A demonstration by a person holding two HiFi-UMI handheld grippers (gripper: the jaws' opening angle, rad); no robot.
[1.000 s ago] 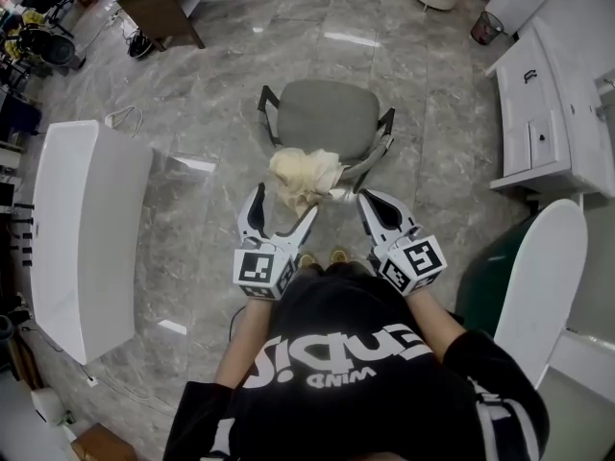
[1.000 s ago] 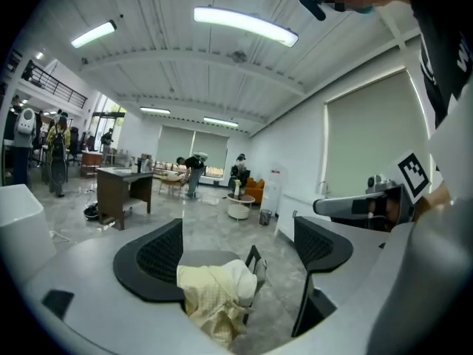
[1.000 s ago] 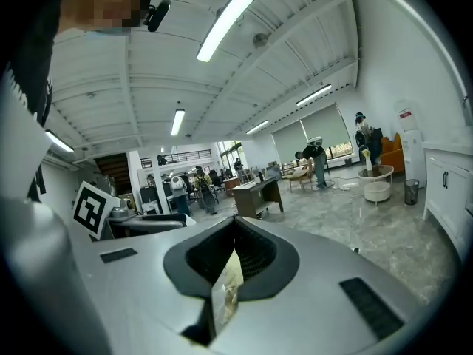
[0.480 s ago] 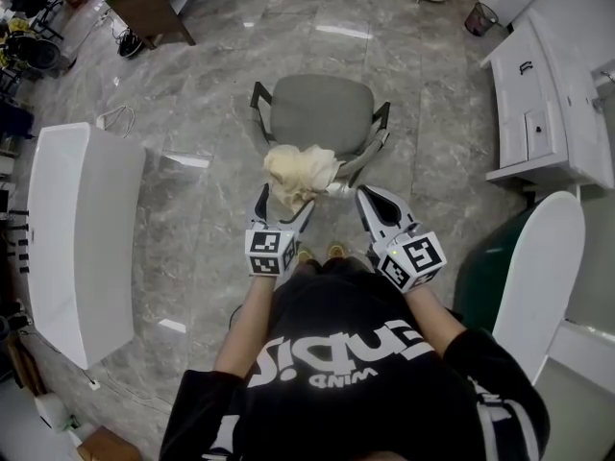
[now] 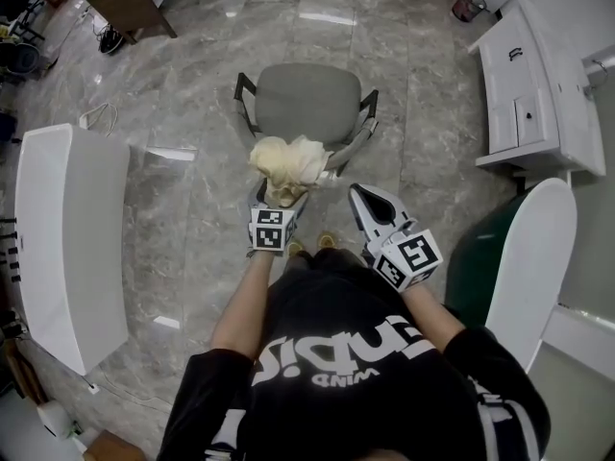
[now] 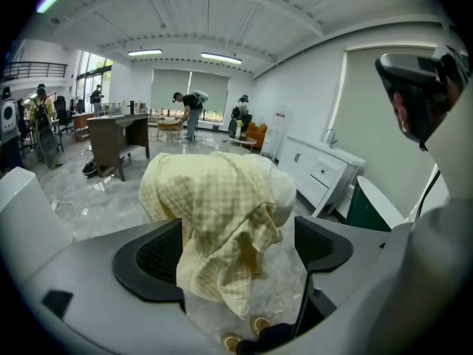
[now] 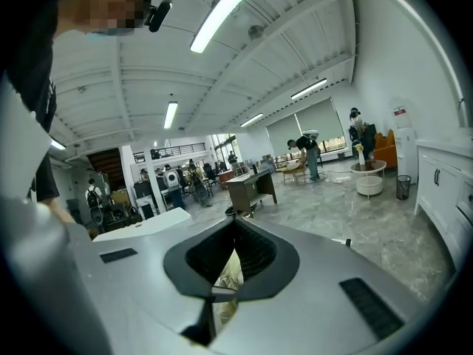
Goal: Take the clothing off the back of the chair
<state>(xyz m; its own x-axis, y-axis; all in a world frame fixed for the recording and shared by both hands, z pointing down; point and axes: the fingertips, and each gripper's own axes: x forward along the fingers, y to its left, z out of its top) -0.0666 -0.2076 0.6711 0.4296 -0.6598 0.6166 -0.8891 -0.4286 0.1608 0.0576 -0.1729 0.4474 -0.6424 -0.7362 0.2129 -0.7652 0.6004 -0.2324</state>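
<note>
Two jaws of your left gripper point(image 5: 276, 207) gape around the clothing point(image 5: 287, 159) on the chair point(image 5: 307, 99), mid-frame, to pinch; right gripper point(image 5: 365, 200) closed, empty.

Black T-shirt point(image 5: 357, 377), white print, short sleeves

You're in a big open-plan office or lab: marble floor point(image 5: 192, 84), a white table point(image 5: 67, 229) left of the grey chair point(image 5: 306, 102), a white cabinet point(image 5: 524, 94) on its right, and a desk point(image 6: 118, 135) and people point(image 6: 191, 109) beyond it.
</note>
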